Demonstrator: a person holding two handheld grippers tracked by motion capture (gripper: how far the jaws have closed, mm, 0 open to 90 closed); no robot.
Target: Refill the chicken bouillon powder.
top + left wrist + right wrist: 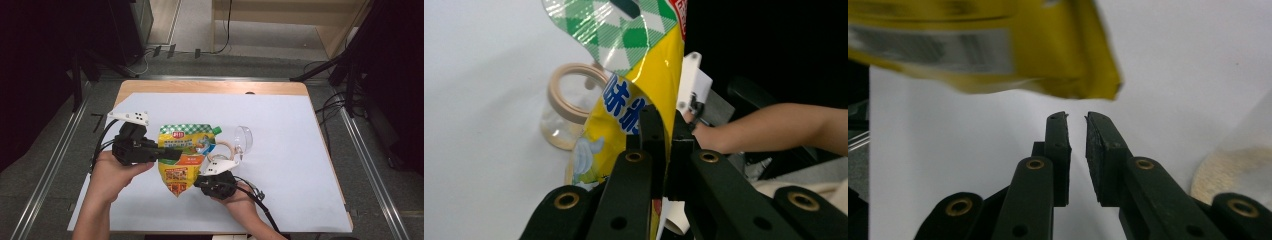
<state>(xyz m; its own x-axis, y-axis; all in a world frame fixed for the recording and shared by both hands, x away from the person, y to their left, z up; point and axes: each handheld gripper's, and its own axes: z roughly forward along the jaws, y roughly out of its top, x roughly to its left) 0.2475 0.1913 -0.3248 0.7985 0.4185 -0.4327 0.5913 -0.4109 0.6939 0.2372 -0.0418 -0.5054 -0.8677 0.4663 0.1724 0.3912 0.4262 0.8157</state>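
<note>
Two tongs work one yellow pouch [184, 159] at frame centre: left tongs [663, 145] clamp its edge, lifting it off the counter [290, 150]; right tongs [1077, 125], nearly closed, empty, wait under its lower corner.

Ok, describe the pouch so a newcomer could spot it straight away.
Start at the white sheet covering the wooden table. Near its middle, the left claw is clamped on a yellow pouch. Its green checked top and corner spout set it apart from the clear glass jar beside it.
</note>
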